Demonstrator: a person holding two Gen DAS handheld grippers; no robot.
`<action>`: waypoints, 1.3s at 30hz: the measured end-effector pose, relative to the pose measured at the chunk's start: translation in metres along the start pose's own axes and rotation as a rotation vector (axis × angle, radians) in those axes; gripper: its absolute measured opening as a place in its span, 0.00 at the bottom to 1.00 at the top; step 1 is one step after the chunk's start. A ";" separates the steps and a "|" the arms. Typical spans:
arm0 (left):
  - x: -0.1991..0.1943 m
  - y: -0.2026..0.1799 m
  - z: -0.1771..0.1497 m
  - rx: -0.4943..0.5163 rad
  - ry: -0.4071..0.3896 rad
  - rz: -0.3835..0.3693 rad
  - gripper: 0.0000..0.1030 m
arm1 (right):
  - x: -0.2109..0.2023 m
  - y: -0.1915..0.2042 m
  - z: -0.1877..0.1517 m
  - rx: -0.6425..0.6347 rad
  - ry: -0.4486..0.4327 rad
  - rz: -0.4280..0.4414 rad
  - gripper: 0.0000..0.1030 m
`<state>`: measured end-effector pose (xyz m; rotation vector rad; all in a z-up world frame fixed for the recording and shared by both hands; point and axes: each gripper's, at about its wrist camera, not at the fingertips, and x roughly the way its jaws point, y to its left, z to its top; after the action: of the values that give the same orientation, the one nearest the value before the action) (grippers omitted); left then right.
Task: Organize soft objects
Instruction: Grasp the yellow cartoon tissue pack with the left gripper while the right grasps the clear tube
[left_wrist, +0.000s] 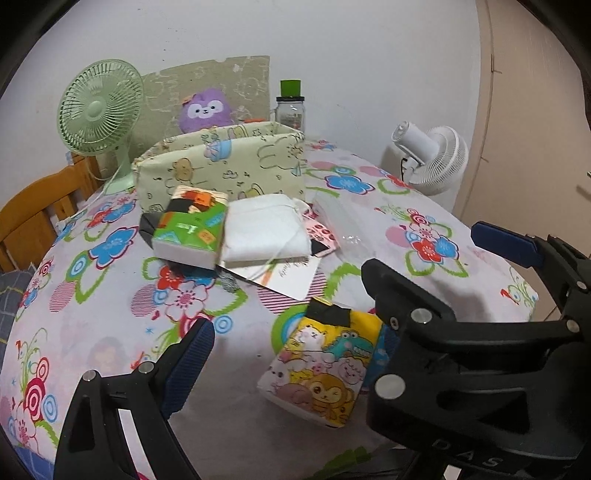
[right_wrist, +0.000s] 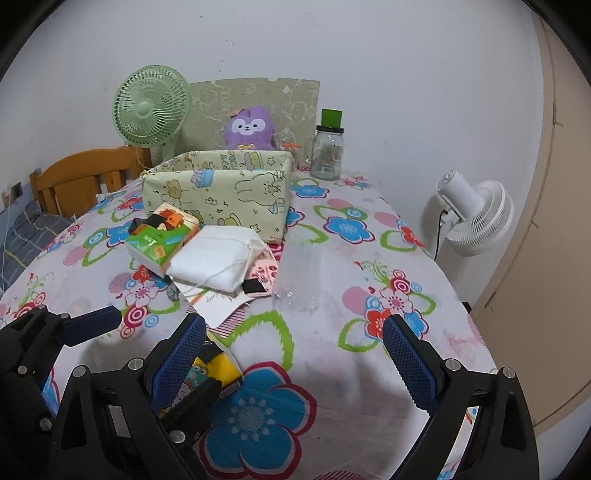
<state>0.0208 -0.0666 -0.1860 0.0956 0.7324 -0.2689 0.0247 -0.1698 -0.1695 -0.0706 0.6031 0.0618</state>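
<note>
1. The fabric box (left_wrist: 221, 166), pale green with cartoon animals, stands open-topped far ahead of both grippers.
2. A white folded cloth (left_wrist: 264, 230) and a green tissue pack (left_wrist: 188, 230) lie touching in front of it.
3. The cartoon tissue pack (left_wrist: 325, 373) lies between the fingers of the left gripper (left_wrist: 291, 354), jaws wide, no pad pressing it.
4. The right gripper (right_wrist: 295, 354) is wide and empty, over flowered tablecloth (right_wrist: 332, 369).

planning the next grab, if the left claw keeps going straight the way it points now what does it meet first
Most likely the yellow cartoon tissue pack, lying low between the open left claw fingers. Past it comes bare floral tablecloth, then the white folded cloth. Depth is hard to judge through the fisheye.
</note>
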 end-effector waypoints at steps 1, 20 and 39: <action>0.002 -0.002 -0.001 0.006 0.005 -0.001 0.92 | 0.002 -0.001 -0.001 0.002 0.004 -0.002 0.95; 0.024 0.002 -0.002 0.040 0.074 -0.002 0.50 | 0.038 0.012 -0.002 -0.016 0.055 0.034 0.95; 0.045 0.027 0.028 -0.064 0.047 0.015 0.48 | 0.078 -0.004 0.036 0.067 0.072 -0.024 0.77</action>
<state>0.0785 -0.0553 -0.1954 0.0470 0.7863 -0.2298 0.1095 -0.1681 -0.1840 -0.0153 0.6756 0.0160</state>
